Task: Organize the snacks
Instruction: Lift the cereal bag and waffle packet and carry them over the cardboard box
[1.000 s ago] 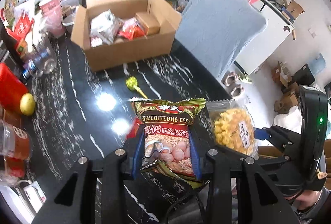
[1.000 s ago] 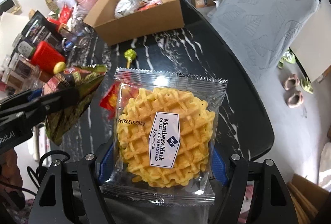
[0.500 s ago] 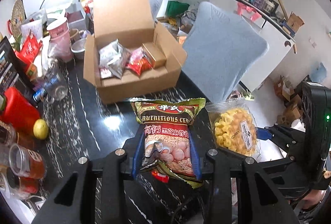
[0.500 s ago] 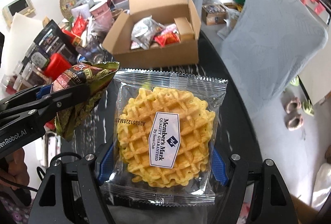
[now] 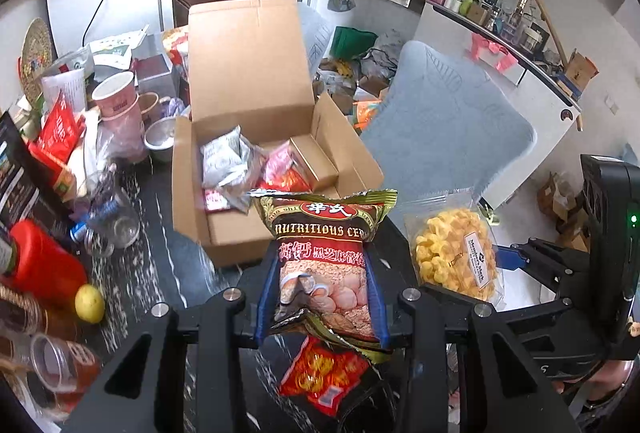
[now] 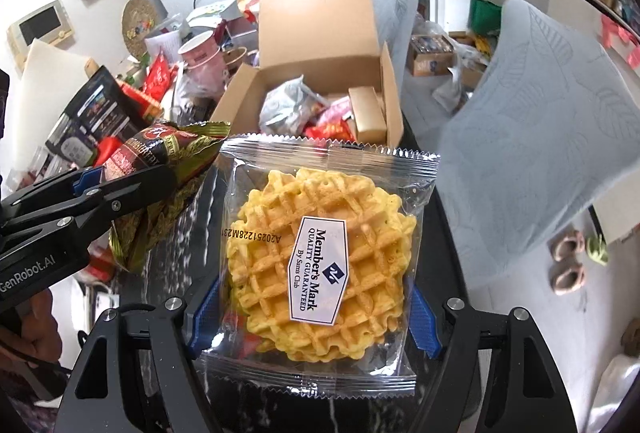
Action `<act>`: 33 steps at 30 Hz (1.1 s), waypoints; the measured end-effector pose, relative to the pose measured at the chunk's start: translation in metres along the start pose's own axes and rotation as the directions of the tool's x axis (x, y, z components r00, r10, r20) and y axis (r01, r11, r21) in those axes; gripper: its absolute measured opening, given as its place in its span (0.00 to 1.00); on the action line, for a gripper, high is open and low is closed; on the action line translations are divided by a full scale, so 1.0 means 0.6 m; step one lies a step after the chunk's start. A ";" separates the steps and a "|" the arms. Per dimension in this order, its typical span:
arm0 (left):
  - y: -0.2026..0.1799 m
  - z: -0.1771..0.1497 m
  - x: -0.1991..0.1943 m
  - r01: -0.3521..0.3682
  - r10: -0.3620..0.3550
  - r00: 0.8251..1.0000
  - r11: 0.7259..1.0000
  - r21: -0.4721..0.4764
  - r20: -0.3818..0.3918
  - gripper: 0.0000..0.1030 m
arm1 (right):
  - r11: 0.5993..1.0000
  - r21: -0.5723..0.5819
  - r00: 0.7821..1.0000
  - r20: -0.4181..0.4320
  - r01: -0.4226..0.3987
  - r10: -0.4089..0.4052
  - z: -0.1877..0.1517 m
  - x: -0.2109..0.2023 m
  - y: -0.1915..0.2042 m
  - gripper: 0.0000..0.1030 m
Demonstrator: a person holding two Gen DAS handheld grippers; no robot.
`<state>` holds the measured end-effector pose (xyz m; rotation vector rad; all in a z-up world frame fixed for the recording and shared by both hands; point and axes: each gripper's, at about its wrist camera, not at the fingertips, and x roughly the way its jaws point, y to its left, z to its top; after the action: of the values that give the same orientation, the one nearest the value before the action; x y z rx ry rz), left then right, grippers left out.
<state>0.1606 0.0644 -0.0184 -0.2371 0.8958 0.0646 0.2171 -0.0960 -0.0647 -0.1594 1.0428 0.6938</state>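
My left gripper [image 5: 320, 285] is shut on a dark cereal packet [image 5: 326, 257] and holds it above the black marble table, in front of an open cardboard box [image 5: 240, 233]. My right gripper [image 6: 310, 309] is shut on a clear-wrapped waffle packet [image 6: 320, 257], held to the right of the cereal packet [image 6: 168, 161]. The waffle packet also shows in the left wrist view [image 5: 454, 253]. The box [image 6: 320, 45] holds a silver packet [image 5: 224, 161], red packets and a gold carton [image 5: 316, 161]. A red snack packet [image 5: 324, 373] lies on the table under my left gripper.
Cluttered left side: red container [image 5: 44, 265], lemon [image 5: 90, 303], glass jar [image 5: 112, 225], pink cup [image 5: 116, 101], metal bowl [image 5: 160, 137]. A grey-blue chair back [image 5: 448, 125] stands right of the box. The table's [image 6: 448, 217] curved edge runs on the right.
Both grippers have risen and moved toward the box with their packets. The box now looks nearer and seen more from above; the green lollipop has left the view.
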 end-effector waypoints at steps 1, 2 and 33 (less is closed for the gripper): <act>0.003 0.010 0.006 -0.001 0.001 1.000 1.000 -0.001 0.003 0.37 | 1.000 -0.001 1.000 0.001 -0.001 0.001 0.007 0.003 -0.002 0.75; 0.006 0.019 0.012 -0.003 0.003 1.000 1.000 -0.003 0.005 0.37 | 1.000 -0.003 1.000 0.002 -0.003 0.003 0.018 0.009 -0.004 0.75; 0.150 0.221 0.243 -0.070 0.070 0.998 0.996 -0.055 -0.002 0.37 | 0.997 -0.066 0.998 0.031 -0.044 0.046 0.274 0.227 -0.049 0.75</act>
<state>0.3395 0.1764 -0.0686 -0.2571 0.9030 0.1546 0.3989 0.0145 -0.0999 -0.1808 0.9953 0.7699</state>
